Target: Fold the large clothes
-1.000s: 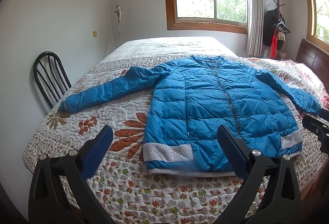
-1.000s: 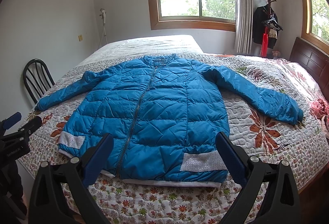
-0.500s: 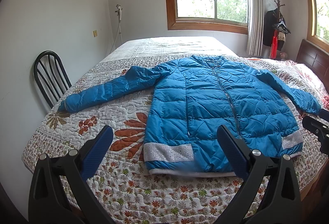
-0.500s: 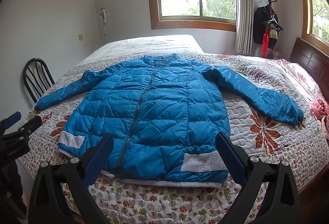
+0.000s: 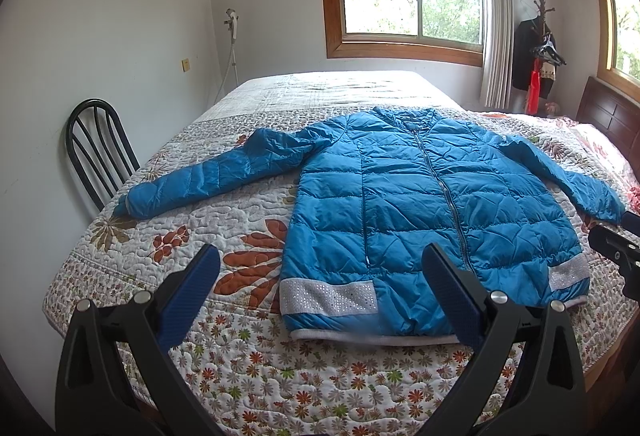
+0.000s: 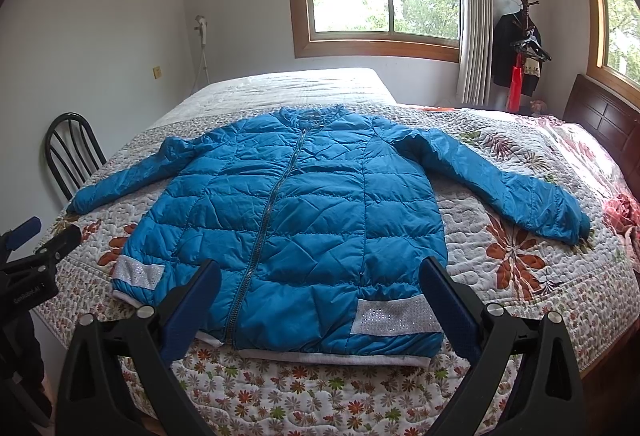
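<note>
Jacket's [image 5: 432,212] underside — hidden

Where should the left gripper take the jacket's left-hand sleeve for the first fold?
Probably at the cuff, coming from the chair side. The sleeve lies flat and stretched out from the jacket across the quilt, its free end nearest the bed edge. The left gripper is open and holds nothing.

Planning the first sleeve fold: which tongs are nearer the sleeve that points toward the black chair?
Left. The left tongs hang open over the hem corner on that sleeve's side; the right tongs are open at the jacket's opposite corner.
</note>
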### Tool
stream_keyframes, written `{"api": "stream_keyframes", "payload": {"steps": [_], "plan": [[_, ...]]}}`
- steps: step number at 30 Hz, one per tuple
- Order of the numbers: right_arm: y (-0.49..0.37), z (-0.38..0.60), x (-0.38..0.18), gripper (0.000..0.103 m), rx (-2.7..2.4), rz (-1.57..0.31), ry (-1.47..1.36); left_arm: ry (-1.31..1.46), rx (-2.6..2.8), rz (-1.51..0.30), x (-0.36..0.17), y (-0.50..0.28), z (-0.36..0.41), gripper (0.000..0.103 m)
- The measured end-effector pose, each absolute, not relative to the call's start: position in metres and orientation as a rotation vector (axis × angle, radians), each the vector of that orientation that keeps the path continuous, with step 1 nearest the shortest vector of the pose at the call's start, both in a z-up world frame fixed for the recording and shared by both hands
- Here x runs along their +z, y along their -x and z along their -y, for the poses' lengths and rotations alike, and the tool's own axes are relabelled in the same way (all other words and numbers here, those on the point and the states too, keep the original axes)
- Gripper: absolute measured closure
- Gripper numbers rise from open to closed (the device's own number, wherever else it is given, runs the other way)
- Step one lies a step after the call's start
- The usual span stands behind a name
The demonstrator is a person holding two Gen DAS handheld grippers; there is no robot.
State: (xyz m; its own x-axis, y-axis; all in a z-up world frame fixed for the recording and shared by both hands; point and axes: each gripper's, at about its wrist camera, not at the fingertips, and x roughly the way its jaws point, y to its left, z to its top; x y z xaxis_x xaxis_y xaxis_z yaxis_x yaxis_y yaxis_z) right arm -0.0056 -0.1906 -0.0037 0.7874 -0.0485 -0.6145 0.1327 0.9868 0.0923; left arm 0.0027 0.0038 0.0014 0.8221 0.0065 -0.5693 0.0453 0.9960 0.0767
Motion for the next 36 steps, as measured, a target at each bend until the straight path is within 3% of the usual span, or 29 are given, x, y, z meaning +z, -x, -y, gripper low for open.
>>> {"api": "stream_keyframes", "payload": {"steps": [36], "plan": [[-0.028, 0.203, -0.013, 0.004, -0.102, -0.696, -0.142, -0.071, 0.005, -0.642, -0.009, -0.026, -0.021, 0.003]]}}
